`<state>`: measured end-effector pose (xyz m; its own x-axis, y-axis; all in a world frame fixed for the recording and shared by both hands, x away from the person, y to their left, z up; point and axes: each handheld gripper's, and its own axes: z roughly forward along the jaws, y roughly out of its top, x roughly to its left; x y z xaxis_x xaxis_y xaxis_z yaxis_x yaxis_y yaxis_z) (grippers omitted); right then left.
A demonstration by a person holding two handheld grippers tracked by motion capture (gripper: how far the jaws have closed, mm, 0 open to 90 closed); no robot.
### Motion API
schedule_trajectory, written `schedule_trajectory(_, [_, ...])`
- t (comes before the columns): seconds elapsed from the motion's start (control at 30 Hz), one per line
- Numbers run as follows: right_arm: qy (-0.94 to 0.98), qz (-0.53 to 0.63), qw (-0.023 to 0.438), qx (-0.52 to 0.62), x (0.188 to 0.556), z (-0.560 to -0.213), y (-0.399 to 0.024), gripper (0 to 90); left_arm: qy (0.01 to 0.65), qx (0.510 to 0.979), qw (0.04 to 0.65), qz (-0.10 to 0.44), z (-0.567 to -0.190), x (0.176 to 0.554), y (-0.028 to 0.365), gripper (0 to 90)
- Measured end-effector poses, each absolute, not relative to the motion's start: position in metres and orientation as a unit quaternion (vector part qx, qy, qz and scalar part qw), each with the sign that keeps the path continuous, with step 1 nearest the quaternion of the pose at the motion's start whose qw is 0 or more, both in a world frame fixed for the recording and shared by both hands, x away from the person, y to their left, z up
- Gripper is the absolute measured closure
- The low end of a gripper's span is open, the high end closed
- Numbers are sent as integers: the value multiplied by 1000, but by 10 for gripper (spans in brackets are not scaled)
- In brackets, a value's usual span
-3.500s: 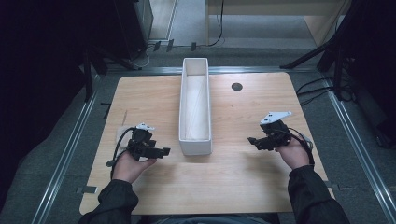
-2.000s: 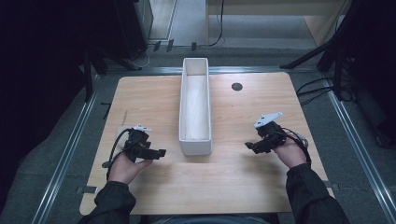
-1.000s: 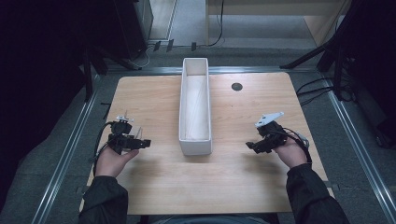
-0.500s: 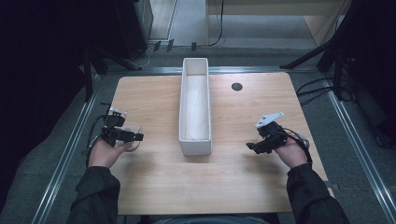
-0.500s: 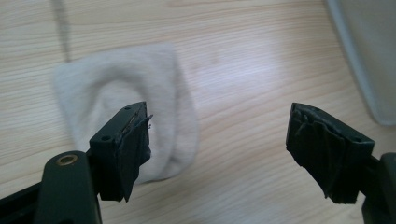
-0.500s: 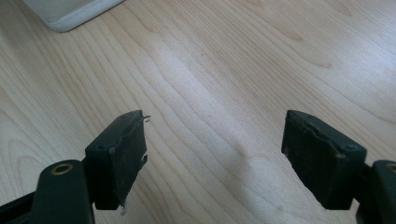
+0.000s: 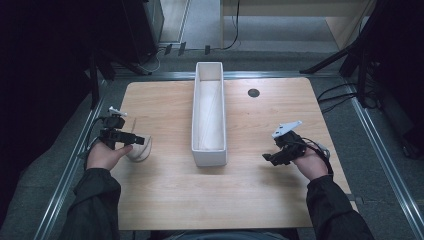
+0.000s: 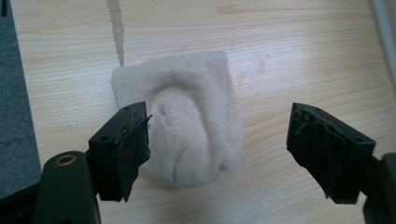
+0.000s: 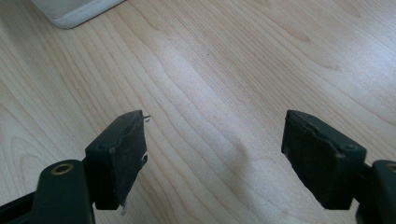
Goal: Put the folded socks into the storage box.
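Note:
A soft beige cloth bundle (image 8: 187,126) lies on the wooden table (image 7: 165,200) near its left edge. My left gripper (image 8: 219,119) hovers just over it, open, with the bundle lying nearer the left jaw and touching neither pad. From above, the cloth bundle (image 7: 140,150) sits right in front of the left gripper (image 7: 134,140). On the right side of the table my right gripper (image 7: 268,158) is open over bare wood, and my right gripper (image 9: 215,126) has nothing between its jaws.
A long white bin (image 7: 209,145) stands lengthwise down the middle of the table, and its near corner (image 9: 70,11) shows ahead of the right gripper. A small dark hole (image 7: 253,92) marks the back right. Dark stands and cables surround the table.
My left hand has swung leftward, away from the bin toward the table's left edge, and the beige bundle now shows in front of its jaws. The right gripper has hardly moved.

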<state>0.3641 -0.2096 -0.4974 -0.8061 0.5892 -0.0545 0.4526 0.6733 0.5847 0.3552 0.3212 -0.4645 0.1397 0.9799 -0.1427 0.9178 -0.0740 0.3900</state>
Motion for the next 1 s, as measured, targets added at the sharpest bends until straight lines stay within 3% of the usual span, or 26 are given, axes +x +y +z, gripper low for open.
schedule_trajectory(0.7, [907, 283, 123, 288, 364, -498, -210, 222, 688, 717, 113, 23, -504, 387, 326, 184])
schedule_trajectory(1.0, [908, 280, 125, 286, 364, -498, -209, 222, 690, 716, 99, 30, -516, 387, 322, 181])
